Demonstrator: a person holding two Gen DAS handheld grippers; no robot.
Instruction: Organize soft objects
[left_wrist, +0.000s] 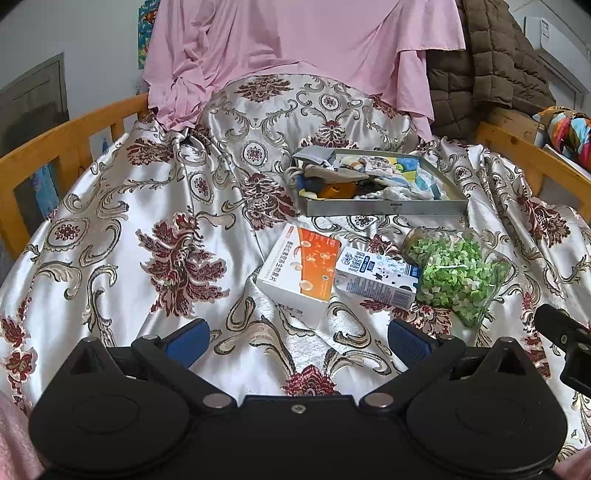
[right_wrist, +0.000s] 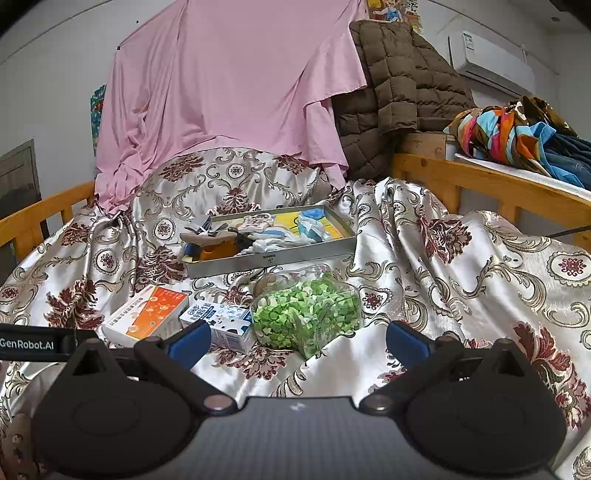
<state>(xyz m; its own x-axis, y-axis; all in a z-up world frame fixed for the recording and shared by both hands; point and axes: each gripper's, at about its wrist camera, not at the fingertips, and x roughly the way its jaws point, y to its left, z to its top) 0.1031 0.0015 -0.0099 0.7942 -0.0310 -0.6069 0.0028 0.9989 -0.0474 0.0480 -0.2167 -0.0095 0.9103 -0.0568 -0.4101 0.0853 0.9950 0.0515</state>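
Both hand-held grippers hover over a bed spread with a glossy floral cover (left_wrist: 122, 229). The left hand-held gripper (left_wrist: 297, 338) has its 2 blue-padded fingers spread wide with nothing between them but the cover. The right hand-held gripper (right_wrist: 298, 338) is likewise wide open and holds nothing.

A shallow grey metal tray (left_wrist: 384, 207) sits further back on the cover, and the soft objects (left_wrist: 354, 176) lie heaped inside it: small cloth pieces in white, blue, grey and orange, possibly socks and little toys, though they are too tangled to tell apart. One grey piece hangs over the tray's far left corner.

Nearer the grippers, 3 items lie in a row on the cover: an orange-and-white box (left_wrist: 301, 267), a small white-and-blue carton (left_wrist: 376, 278) touching its right side, and a clear jar (left_wrist: 456, 275) on its side, filled with green bits, just beside the carton.

A pink sheet (right_wrist: 229, 81) drapes behind the bed, a brown quilted coat (right_wrist: 399, 88) beside it.
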